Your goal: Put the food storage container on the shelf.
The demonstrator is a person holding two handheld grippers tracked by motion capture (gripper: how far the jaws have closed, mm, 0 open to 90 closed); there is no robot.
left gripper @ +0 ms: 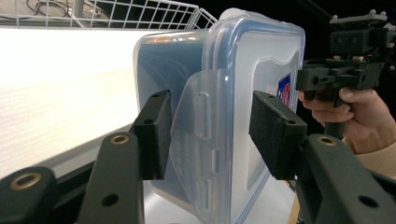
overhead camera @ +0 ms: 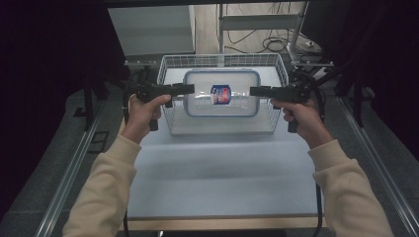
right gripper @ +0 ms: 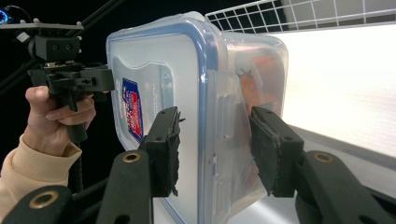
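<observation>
A clear plastic container [overhead camera: 222,93] with a blue-sealed lid and a red-and-blue label lies level inside the wire basket [overhead camera: 168,106]. My left gripper [overhead camera: 190,89] reaches over the basket's left rim to the container's left end. In the left gripper view its pads [left gripper: 154,135] stand on either side of the container's [left gripper: 219,116] latch flap, open, with thin gaps. My right gripper [overhead camera: 253,91] meets the container's right end the same way. Its pads [right gripper: 275,154] straddle the lid edge and flap of the container [right gripper: 210,107], open. Something orange shows dimly through the wall.
The basket stands at the far end of a white table [overhead camera: 217,173] with a wooden front edge. Metal rails [overhead camera: 74,168] run along both sides. Beyond the basket are a grey box [overhead camera: 148,29], frame legs and loose cables [overhead camera: 276,44] on the floor.
</observation>
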